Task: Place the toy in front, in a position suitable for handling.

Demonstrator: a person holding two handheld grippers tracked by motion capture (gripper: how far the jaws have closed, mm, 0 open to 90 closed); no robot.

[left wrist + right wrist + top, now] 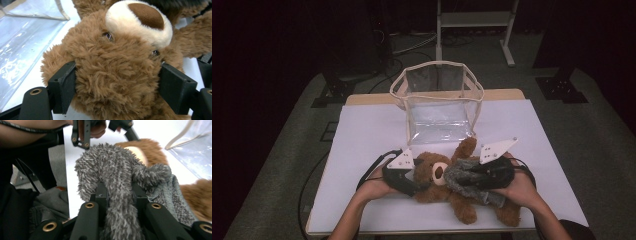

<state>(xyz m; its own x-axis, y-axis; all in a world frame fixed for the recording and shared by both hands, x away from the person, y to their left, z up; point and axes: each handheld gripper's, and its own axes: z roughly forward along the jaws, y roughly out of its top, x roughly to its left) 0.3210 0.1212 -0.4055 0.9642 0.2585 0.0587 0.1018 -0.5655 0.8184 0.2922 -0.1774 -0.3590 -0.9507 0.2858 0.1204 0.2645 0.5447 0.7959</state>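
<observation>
You're holding the soft, light brown plush teddy bear lying on the white tabletop w/ left hand-held gripper clamped on its squashy head, right hand-held gripper pinching the fuzzy grey knit garment bunched over its body — it's stretching easily, so grip thick folds.

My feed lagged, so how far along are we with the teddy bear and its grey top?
Partly done: the grey top covers the teddy bear around the body. In hand: the left tongs sit either side of its head, and the right tongs pinch a fold of the top. Left: finishing the dressing; the clear bag behind holds nothing yet.
</observation>
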